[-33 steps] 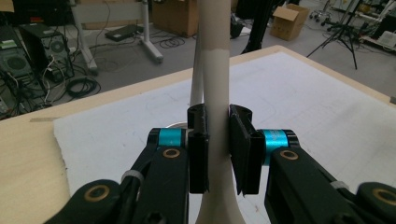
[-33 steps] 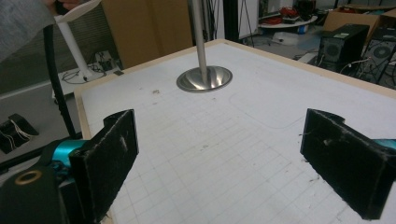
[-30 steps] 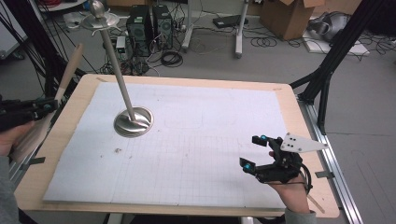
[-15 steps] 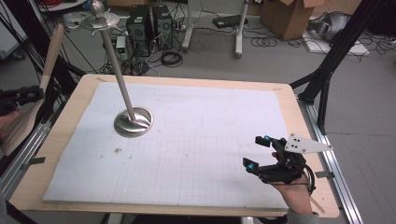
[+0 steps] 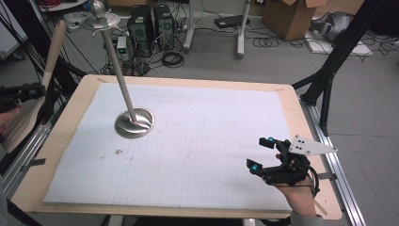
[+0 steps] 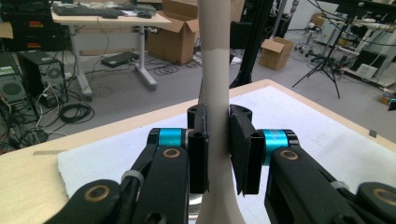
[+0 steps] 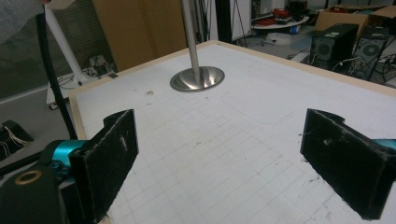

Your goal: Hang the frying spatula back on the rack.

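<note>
**Left gripper grips the wooden spatula off the tabletop's left edge**

While the left gripper [image 6: 218, 154] clamps its fingers [image 6: 198, 154] on the wooden spatula's [image 5: 51, 52] handle beyond the tabletop's [image 5: 70, 117] left edge, the right gripper [image 5: 264, 154] rests near the right corner, fingers [image 7: 109, 154] wide apart and empty. A metal stand [image 5: 134, 123] sits between them.

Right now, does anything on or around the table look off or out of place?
One thing: the wooden utensil clamped in the left gripper is held out past the table's left edge, over the floor. A few dark crumbs lie on the white mat. The metal stand is upright.
</note>
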A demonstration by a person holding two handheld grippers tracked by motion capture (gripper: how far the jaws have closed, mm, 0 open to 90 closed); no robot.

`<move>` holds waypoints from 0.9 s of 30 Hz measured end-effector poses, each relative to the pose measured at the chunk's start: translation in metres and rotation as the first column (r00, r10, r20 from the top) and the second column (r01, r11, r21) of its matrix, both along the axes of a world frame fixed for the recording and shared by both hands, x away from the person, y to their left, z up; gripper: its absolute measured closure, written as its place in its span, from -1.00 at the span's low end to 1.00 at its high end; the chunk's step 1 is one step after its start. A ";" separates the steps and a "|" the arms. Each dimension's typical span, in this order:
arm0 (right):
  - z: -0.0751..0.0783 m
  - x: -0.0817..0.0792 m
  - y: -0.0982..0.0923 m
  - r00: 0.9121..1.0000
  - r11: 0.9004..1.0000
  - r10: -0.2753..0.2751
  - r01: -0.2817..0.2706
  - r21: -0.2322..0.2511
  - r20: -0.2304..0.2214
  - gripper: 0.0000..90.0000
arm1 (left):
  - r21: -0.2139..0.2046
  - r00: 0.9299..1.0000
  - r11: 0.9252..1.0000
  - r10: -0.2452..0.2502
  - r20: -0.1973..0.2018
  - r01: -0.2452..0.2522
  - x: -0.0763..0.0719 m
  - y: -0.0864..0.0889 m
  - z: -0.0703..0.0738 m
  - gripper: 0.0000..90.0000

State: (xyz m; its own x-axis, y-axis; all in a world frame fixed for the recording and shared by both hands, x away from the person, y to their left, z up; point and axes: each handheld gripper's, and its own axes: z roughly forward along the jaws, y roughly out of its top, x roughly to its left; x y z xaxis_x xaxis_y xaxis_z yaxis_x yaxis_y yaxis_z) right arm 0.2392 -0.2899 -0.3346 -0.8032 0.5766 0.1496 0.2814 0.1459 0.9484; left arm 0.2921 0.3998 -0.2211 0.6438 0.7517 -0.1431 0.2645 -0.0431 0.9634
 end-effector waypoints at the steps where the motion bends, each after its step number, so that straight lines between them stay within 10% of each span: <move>1: 0.000 0.001 0.000 1.000 1.000 0.002 -0.002 -0.001 0.002 -0.78 | -0.001 1.000 1.000 -0.001 -0.002 0.001 0.000 -0.001 0.000 0.73; 27: -0.002 0.001 -0.004 1.000 1.000 -0.011 0.011 0.012 -0.008 -0.78 | 0.011 0.999 0.999 -0.032 -0.019 0.033 0.011 -0.009 -0.003 0.73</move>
State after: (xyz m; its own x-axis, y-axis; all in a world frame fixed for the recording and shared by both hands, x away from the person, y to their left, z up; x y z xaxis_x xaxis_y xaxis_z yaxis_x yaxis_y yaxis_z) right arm 0.2402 -0.2942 -0.3364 -0.7959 0.5832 0.1626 0.2901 0.1315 0.9479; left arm 0.3029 0.3903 -0.2237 0.6653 0.7321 -0.1464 0.2804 -0.0633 0.9578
